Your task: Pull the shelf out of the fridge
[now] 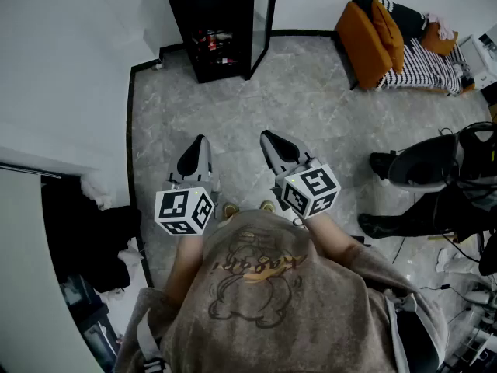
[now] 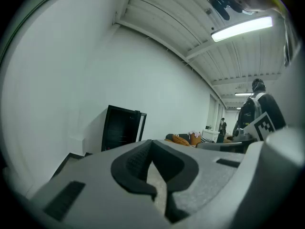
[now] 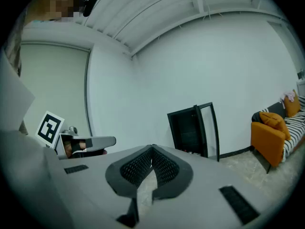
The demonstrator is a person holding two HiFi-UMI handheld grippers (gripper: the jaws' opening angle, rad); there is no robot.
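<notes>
Open fridge (image 1: 220, 26) stood at upper centre, well away.
Left gripper (image 1: 199, 148) and right gripper (image 1: 272, 141) were clenched empty; yanking the shelf (image 1: 217, 50) might topple its items (image 1: 208, 39).

The tall black fridge with an open glass door (image 1: 221, 29), at the floor's far edge, is cut off by the head view's top edge, so only its lower part shows. The small red and white things (image 1: 213, 41) on its lowest level are too small to name. In the dark inside, no single shelf can be picked out in any view. The hands holding the left gripper (image 1: 200, 140) and the right gripper (image 1: 268, 136) are hidden under their marker cubes. The black office chair (image 1: 431, 165) runs off the right edge. A far-off figure (image 2: 222, 124) in the left gripper view is too small to make out.
</notes>
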